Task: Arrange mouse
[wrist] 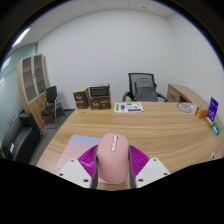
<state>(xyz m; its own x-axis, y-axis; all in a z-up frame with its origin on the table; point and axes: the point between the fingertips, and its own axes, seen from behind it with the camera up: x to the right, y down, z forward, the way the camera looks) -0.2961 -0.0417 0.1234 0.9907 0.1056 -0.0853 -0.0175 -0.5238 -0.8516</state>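
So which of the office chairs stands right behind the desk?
The grey high-backed chair, directly beyond the desk. The black chair stands off by the shelf. The fingers grip the pink mouse.

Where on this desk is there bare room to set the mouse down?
The gripper is shut on the pink mouse. Ahead of it the wooden desk lies bare up to the papers at the far edge. The far right corner by the box is crowded.

— What's on my screen? A wooden table (pixel 150 125) fills the middle, a grey office chair (pixel 145 86) behind it at upper centre.

— And left?

— A shelf unit (pixel 33 78) upper left, cardboard boxes (pixel 92 98) by the wall.
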